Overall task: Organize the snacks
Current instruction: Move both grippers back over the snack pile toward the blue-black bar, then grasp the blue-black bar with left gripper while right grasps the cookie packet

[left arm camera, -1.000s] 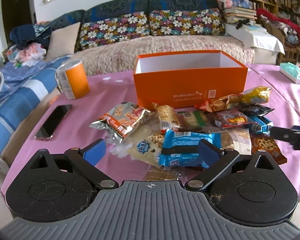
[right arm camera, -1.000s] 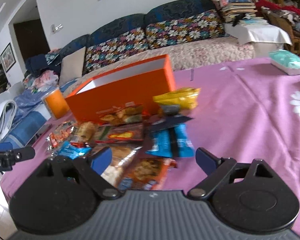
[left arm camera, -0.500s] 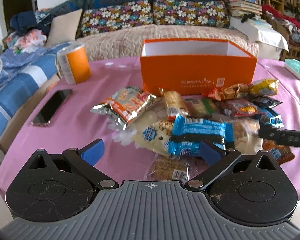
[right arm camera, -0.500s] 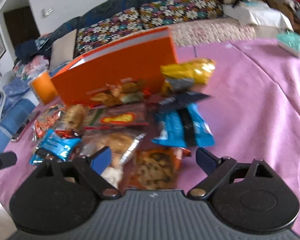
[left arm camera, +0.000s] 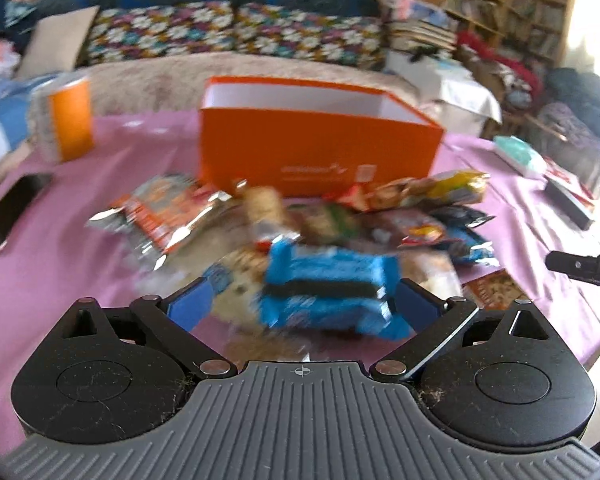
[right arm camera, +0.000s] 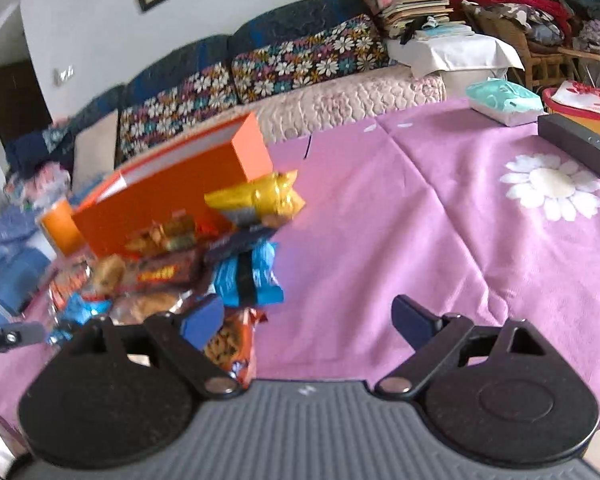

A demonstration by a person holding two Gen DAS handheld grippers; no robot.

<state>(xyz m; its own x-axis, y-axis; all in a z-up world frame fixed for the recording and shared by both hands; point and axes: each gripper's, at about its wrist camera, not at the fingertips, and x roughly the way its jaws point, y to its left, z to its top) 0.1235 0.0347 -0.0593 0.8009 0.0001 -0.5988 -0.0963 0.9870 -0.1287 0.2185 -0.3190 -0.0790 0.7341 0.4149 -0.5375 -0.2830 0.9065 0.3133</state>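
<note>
Blue and black, the wrapped snack pack [left arm camera: 328,292] sits right between the fingers of your left gripper [left arm camera: 302,306]; the jaws are spread wide, with the right pad [left arm camera: 414,304] close against the pack's end and the left pad [left arm camera: 190,304] off to its other side. The view is blurred, so you cannot tell whether either pad touches the wrapper. That pack lies on top of the snack pile [left arm camera: 300,232], which is heaped on the pink tablecloth [left arm camera: 60,240] just in front of the open orange box [left arm camera: 316,148]. A silver-and-orange bag [left arm camera: 160,216] lies at the pile's left edge, a yellow bag [left arm camera: 456,190] at its right, near the box's corner.

Your right gripper [right arm camera: 308,320] is also spread apart and holds nothing; it hangs over bare tablecloth [right arm camera: 420,220] just right of the pile, its left finger [right arm camera: 202,318] over a cookie packet [right arm camera: 230,340]. From that side you see the yellow bag [right arm camera: 260,198] leaning by the orange box [right arm camera: 172,196], and a second blue pack [right arm camera: 246,276] in front of it.

Further out, an orange can [left arm camera: 64,120] stands left of the box, a dark phone [left arm camera: 8,212] lies near the table's left edge, and a floral sofa [left arm camera: 236,36] runs behind.
</note>
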